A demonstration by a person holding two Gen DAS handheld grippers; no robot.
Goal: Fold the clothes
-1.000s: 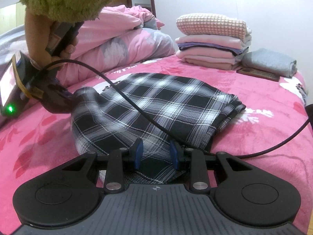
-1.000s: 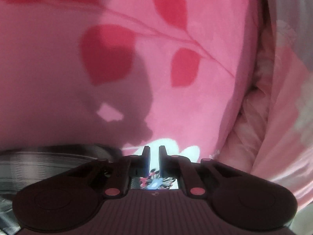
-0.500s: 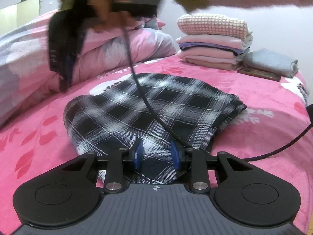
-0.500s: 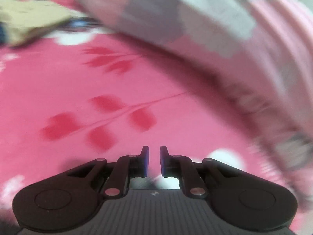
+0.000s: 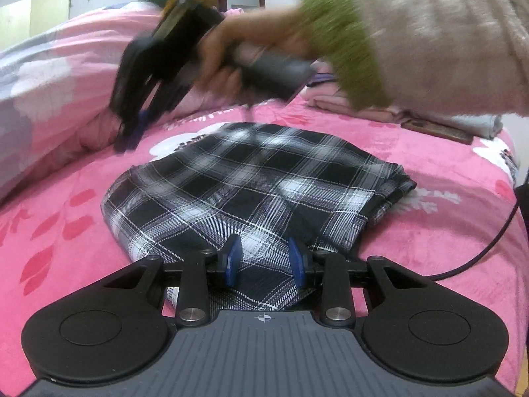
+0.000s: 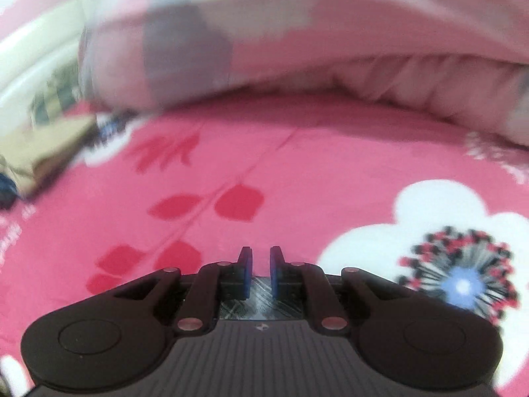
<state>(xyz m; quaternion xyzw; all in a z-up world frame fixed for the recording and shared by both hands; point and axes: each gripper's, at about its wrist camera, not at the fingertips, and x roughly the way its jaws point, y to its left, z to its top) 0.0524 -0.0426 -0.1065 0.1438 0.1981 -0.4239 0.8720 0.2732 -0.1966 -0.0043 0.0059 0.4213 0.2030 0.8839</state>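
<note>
A folded black-and-white plaid garment lies flat on the pink bedspread. My left gripper rests low over its near edge. Its blue pads stand apart, with flat plaid cloth showing in the gap. A hand in a cream sleeve with a green cuff holds my right gripper, blurred, in the air above the garment's far left corner, pointing down and left. In the right wrist view my right gripper is almost shut, with a thin slit and nothing in it, over bare bedspread.
A rumpled pink quilt runs along the far left side. Folded clothes, a grey folded piece and a dark flat object sit behind the arm. A black cable trails on the right. A beige object lies far left.
The right gripper left the garment's left corner, rose and swung right above it while rolling over. The corner now lies flat. The left gripper has not moved.
</note>
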